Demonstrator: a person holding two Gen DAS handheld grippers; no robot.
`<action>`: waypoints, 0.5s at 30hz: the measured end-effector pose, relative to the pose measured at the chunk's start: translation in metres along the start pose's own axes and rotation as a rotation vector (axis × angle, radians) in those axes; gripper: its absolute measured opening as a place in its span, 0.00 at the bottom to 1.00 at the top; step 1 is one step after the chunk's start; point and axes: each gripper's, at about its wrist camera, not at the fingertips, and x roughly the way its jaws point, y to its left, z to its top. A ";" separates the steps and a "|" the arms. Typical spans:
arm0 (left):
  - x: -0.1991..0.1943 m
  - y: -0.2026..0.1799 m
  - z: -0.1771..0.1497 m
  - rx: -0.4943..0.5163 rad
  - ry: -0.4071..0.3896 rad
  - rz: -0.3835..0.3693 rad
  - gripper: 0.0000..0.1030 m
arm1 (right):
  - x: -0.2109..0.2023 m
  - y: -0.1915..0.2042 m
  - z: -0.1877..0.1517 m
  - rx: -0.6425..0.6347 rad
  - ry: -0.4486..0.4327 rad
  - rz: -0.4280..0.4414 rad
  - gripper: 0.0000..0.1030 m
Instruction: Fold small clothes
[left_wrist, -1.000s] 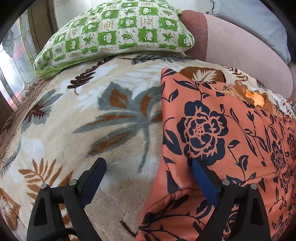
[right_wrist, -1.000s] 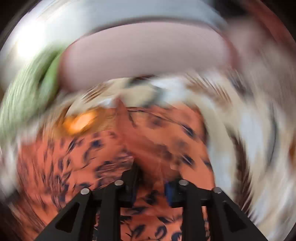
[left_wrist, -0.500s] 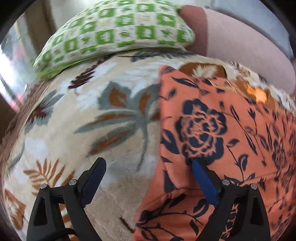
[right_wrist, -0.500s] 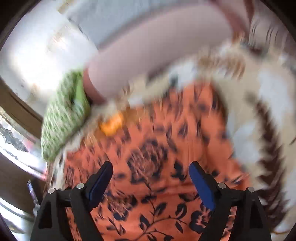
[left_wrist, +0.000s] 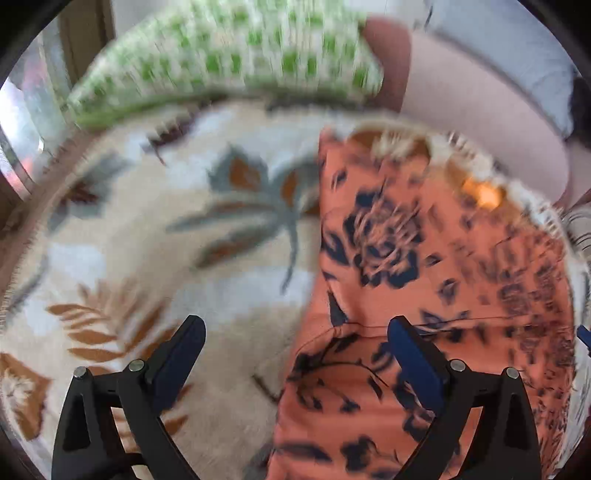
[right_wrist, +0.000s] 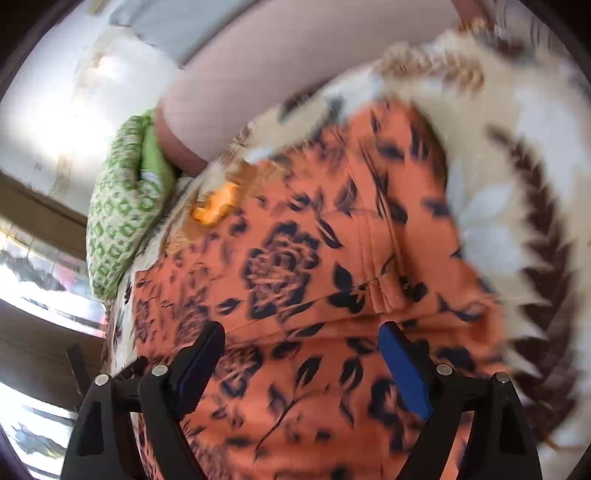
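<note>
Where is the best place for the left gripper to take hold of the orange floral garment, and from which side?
Probably the orange floral garment's free left edge, approached from the bare blanket side. The open left gripper already straddles that edge, which lies slightly raised.

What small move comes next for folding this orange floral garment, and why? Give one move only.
Probably lower the left gripper onto the near left edge of the orange floral garment and close on it. Both the left and the right gripper are open and hold nothing, while the garment lies spread on the leaf-patterned blanket, its edge passing between the left fingers.
</note>
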 end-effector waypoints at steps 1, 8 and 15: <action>-0.016 0.003 -0.006 0.005 -0.028 -0.019 0.96 | -0.022 0.004 -0.008 -0.015 -0.018 -0.001 0.85; -0.091 0.044 -0.117 -0.052 0.055 -0.155 0.96 | -0.107 -0.043 -0.107 0.087 0.125 -0.068 0.85; -0.101 0.049 -0.209 -0.048 0.178 -0.149 0.96 | -0.135 -0.095 -0.179 0.147 0.229 -0.142 0.85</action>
